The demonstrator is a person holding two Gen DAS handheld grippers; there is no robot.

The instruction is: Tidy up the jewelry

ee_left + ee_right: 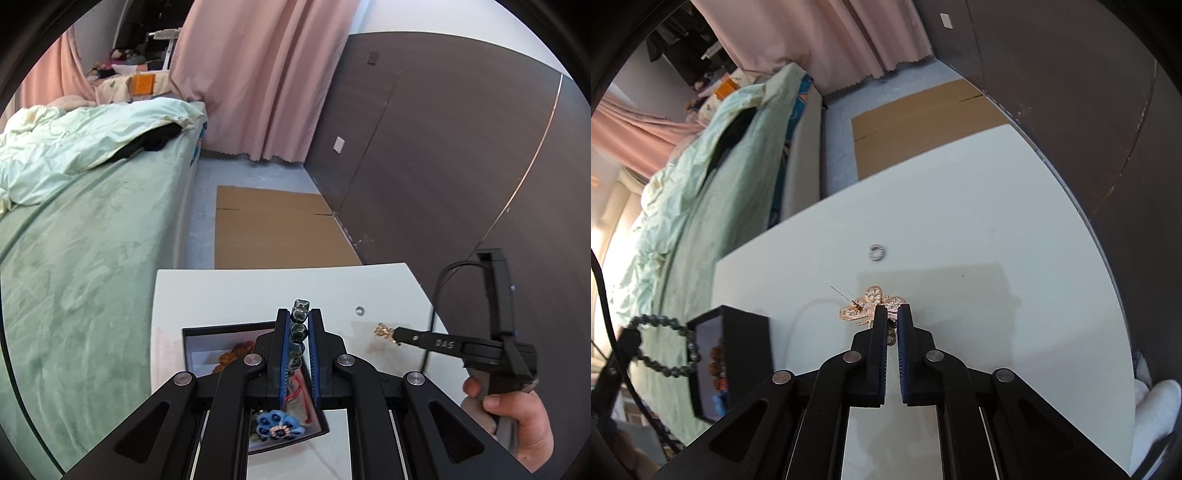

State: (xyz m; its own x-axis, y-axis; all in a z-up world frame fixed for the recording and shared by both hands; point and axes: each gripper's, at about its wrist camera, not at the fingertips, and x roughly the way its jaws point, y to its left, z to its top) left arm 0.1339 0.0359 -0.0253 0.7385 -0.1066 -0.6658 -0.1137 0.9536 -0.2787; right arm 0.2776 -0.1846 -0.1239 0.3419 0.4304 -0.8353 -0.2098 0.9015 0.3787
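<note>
My left gripper [299, 314] is shut on a dark green bead bracelet [298, 332] and holds it above the black jewelry box [221, 328]. The box holds an orange beaded piece [232, 356] and a blue flower brooch [275, 426]. In the right wrist view the bracelet [665, 345] hangs as a loop beside the box [746, 350]. My right gripper [891, 308] is shut on a gold butterfly brooch [866, 304] at the white table [997, 229]. The brooch also shows in the left wrist view [384, 330] at the right gripper's tip [397, 334].
A small silver ring [875, 253] lies on the table beyond the brooch; it also shows in the left wrist view [359, 310]. A bed with green covers [81, 236] stands left of the table. Flat cardboard [273, 225] lies on the floor. A dark wall [443, 166] runs on the right.
</note>
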